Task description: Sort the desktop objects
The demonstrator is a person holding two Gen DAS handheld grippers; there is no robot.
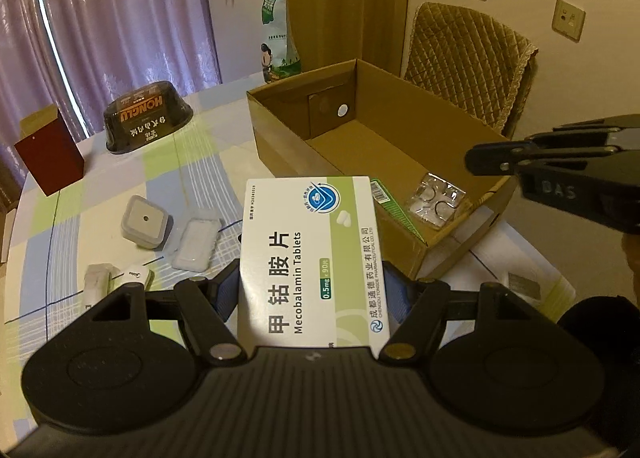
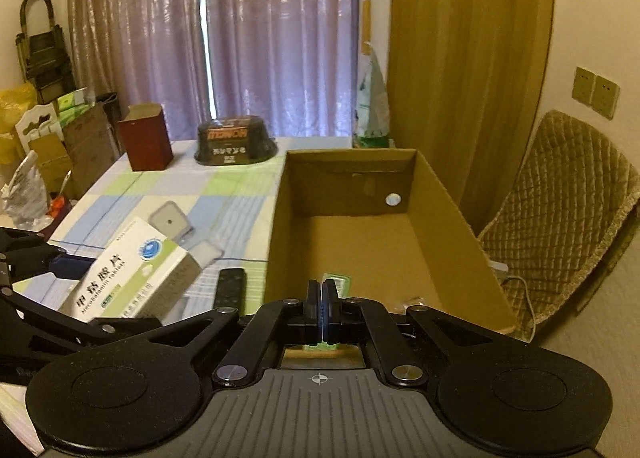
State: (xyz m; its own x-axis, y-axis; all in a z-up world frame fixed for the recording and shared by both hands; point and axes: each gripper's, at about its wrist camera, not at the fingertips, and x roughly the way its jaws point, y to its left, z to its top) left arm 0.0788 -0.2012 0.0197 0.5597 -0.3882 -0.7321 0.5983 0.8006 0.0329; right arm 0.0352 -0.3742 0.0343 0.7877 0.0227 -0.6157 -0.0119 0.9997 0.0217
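Observation:
My left gripper (image 1: 312, 288) is shut on a white and green medicine box (image 1: 312, 258), held above the table just short of an open cardboard box (image 1: 280, 138). Inside that box, at its near end, lie a clear blister pack (image 1: 436, 200) and a flat green packet (image 1: 394, 210). In the right wrist view my right gripper (image 2: 322, 290) is shut with nothing between its fingers, above the cardboard box's (image 2: 448, 210) near end and over the green packet (image 2: 340, 282). The medicine box (image 2: 136, 274) shows to its left.
On the checked tablecloth lie a grey square container (image 1: 145, 222), a clear plastic case (image 1: 196, 244), small white items (image 1: 98, 282) and a black remote (image 2: 230, 288). A dark bowl (image 1: 148, 116) and a red box (image 1: 50, 156) stand farther back. A quilted chair (image 1: 472, 58) stands behind the cardboard box.

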